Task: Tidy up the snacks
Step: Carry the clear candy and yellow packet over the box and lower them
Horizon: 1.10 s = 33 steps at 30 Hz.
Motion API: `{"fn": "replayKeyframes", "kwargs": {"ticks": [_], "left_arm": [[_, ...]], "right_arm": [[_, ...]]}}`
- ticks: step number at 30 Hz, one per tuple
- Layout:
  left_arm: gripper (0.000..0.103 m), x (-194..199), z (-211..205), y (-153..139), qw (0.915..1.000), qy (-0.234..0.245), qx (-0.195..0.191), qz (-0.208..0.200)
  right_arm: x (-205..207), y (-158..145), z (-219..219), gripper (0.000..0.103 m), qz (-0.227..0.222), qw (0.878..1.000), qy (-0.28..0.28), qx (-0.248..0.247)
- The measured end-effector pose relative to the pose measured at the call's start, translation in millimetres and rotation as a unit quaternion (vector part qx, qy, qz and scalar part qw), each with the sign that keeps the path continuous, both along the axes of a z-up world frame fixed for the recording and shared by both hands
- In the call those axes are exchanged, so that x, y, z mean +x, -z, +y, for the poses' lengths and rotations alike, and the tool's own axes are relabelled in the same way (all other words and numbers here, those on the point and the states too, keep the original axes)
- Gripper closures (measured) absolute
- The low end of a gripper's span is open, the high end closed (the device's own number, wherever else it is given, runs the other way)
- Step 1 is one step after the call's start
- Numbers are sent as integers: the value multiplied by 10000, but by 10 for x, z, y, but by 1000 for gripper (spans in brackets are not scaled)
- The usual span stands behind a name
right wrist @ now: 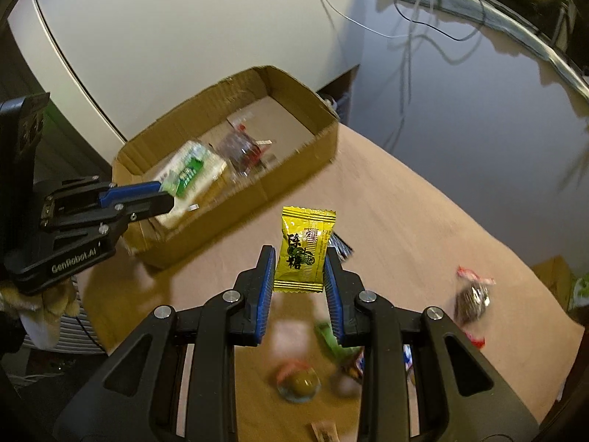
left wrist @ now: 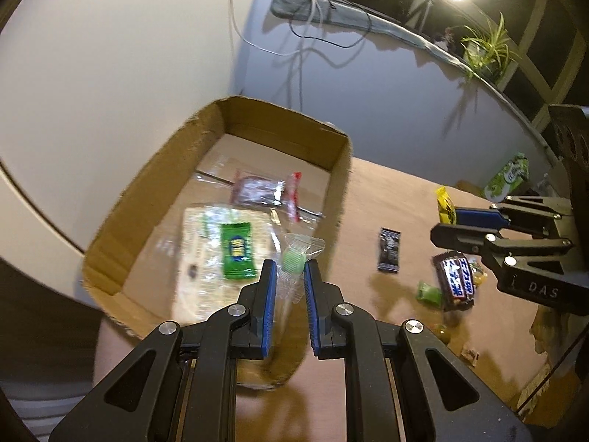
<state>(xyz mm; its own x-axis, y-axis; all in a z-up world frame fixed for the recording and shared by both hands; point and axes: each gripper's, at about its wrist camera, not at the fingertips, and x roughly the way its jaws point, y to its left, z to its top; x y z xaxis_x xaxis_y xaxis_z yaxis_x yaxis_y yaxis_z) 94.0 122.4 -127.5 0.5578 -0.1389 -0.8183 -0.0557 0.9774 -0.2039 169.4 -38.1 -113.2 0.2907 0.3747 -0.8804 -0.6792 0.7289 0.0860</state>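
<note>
the brown table (right wrist: 423, 221) carries everything here, with an open cardboard box (left wrist: 154, 199) at its far-left side serving as the collecting place for the snacks. inside lie a large clear bag (left wrist: 206, 258), a green sachet (left wrist: 237, 250) on top of it and a dark red-ended packet (left wrist: 257, 191) further back — so the sorting looks partly done. loose pieces wait on the bare table: a snickers bar (left wrist: 456, 280), a small black packet (left wrist: 389, 248) and a red-and-dark wrapped sweet (right wrist: 473, 296).

the left gripper (left wrist: 290, 269) hangs over the box's near wall, its blue pads pressed together on a clear-wrapped green candy (left wrist: 292, 259), apparently ready to drop it in. the right gripper (right wrist: 299, 261) is above the table, short of the box, clamped on a yellow candy packet (right wrist: 303, 248) by its sides — likely bound for the box next.
</note>
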Motion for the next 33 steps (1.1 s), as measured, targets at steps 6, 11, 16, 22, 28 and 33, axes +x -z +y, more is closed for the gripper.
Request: {"fn": "replayKeyframes", "kwargs": {"ticks": [6, 11, 16, 22, 28, 33], "left_arm": [[89, 15, 130, -43, 9998, -150, 105, -49], [89, 49, 211, -51, 9995, -245, 159, -69], [89, 68, 285, -38, 9993, -345, 148, -34], [89, 100, 329, -18, 9990, -406, 171, 2], [89, 118, 349, -6, 9989, -445, 174, 9], [89, 124, 364, -2, 9988, -459, 181, 16]], "right_arm": [[144, 24, 268, 76, 15, 9999, -139, 66], [255, 38, 473, 76, 51, 9997, -210, 93], [353, 86, 652, 76, 75, 9996, -273, 66], [437, 179, 792, 76, 155, 9994, -306, 17], [482, 243, 873, 76, 209, 9992, -348, -27], [497, 259, 917, 76, 240, 9990, -376, 0]]}}
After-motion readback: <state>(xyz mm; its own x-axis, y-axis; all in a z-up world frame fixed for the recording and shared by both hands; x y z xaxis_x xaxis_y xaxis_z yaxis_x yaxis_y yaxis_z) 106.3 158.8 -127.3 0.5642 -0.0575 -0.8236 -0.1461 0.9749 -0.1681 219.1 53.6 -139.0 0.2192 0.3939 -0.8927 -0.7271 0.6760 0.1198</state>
